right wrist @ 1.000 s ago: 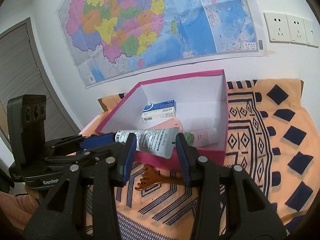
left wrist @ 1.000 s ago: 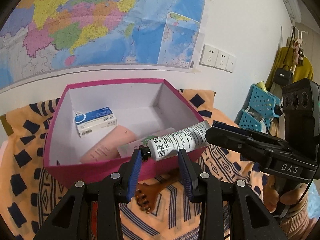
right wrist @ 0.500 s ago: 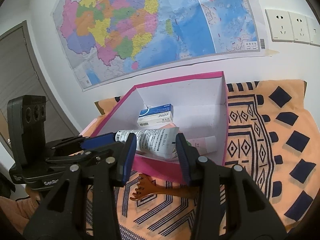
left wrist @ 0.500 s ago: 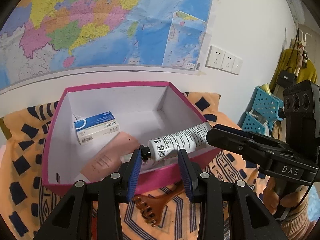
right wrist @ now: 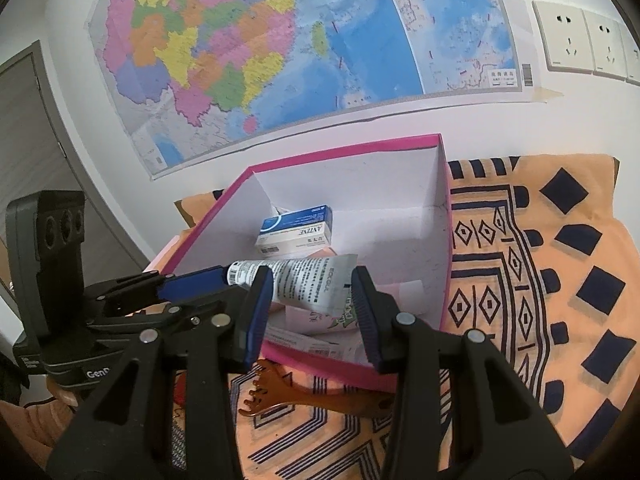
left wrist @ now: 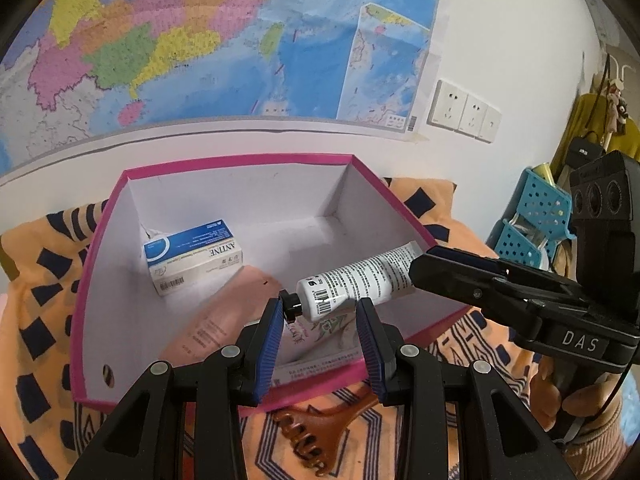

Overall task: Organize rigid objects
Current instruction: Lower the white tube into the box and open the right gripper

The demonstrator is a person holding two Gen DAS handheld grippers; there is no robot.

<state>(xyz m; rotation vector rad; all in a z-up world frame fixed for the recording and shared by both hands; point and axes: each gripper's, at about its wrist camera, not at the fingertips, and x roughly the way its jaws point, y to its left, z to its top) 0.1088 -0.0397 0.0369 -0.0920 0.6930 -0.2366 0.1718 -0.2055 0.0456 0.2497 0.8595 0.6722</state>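
Blue-white carton [left wrist: 194,256], pink tubes already inside pink-rimmed cardboard box [left wrist: 240,159]. Both grippers' fingers hold white printed tube [left wrist: 352,280] above box. Brown comb-like tool [left wrist: 316,428] outside.

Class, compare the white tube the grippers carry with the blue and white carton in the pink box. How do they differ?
The white tube is round with a black cap; the blue and white carton is rectangular. The tube hangs above the pink box, gripped at both ends; the carton rests on its floor. Both carry barcodes.
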